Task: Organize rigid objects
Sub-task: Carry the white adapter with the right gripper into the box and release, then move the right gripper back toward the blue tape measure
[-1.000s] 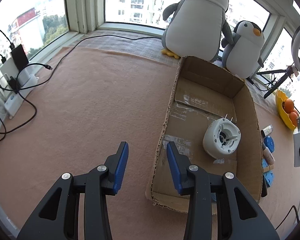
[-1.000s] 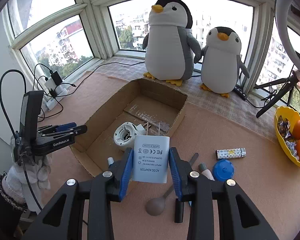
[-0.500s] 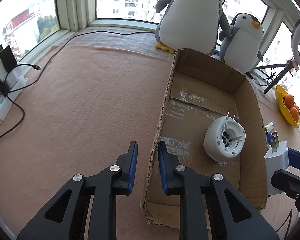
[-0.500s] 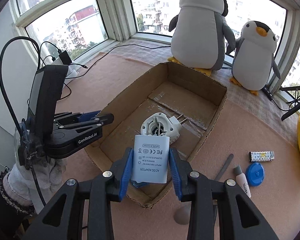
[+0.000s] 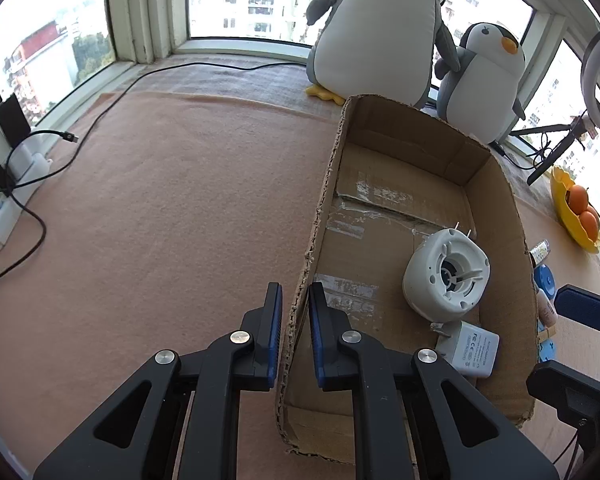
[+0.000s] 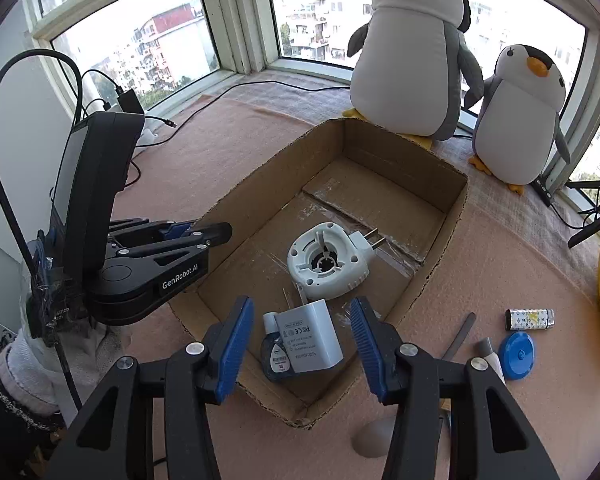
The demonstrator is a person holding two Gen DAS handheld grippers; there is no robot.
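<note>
An open cardboard box (image 5: 412, 136) (image 6: 400, 164) lies on the pink mat. In it are a round white plug-in device (image 5: 446, 276) (image 6: 326, 260), a white power adapter (image 5: 470, 348) (image 6: 312, 336) and a small dark blue bottle (image 6: 276, 354). My left gripper (image 5: 295, 292) (image 6: 220, 234) straddles the box's left wall, its jaws closing onto the cardboard. My right gripper (image 6: 302, 312) hovers over the box's near corner with its jaws opening. The adapter lies loose on the box floor below them, touching neither pad. One of the right gripper's fingers (image 5: 586, 312) shows at the left wrist view's right edge.
Two plush penguins (image 6: 412, 60) (image 6: 520, 116) stand behind the box. Right of it lie a blue lid (image 6: 518, 354), a small patterned cylinder (image 6: 530, 319), a tube, a nail file (image 6: 458, 336) and a spoon (image 6: 370, 438). A yellow fruit bowl (image 5: 572, 208) sits far right. Cables and a power strip (image 5: 12, 196) are left.
The left jaws narrowed around the box's left wall. The right gripper came over the box, opened and let go of the adapter, which now lies inside the box.
</note>
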